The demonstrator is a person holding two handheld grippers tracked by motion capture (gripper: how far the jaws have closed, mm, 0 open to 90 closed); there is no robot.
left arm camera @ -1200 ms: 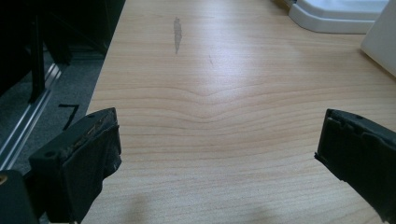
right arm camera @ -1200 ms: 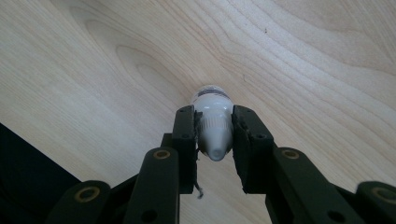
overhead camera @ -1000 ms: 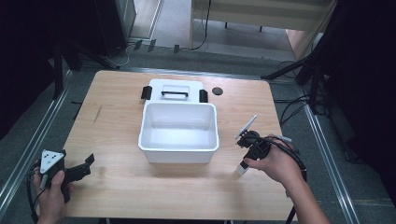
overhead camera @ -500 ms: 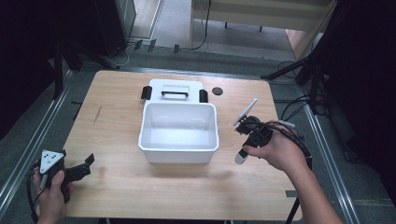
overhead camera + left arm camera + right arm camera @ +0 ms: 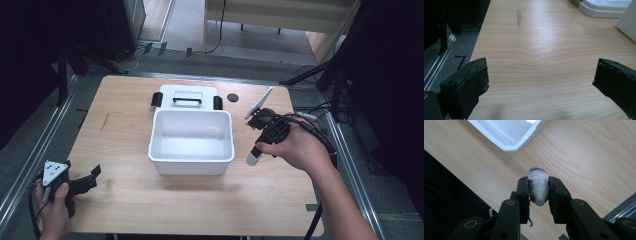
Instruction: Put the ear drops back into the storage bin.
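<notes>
Wood covers the table, with a white tub in the middle. At right of the frame, the right gripper squeezes a small white bottle just beside the tub. At lower left, the left gripper stays wide open, holding nothing.

The right gripper has its fingers clamped on a small white bottle above the desk; a white bin's corner lies beyond.

Lab or test room, bare wooden table, metal floor rails (dark surroundings), stand legs, cables
</notes>
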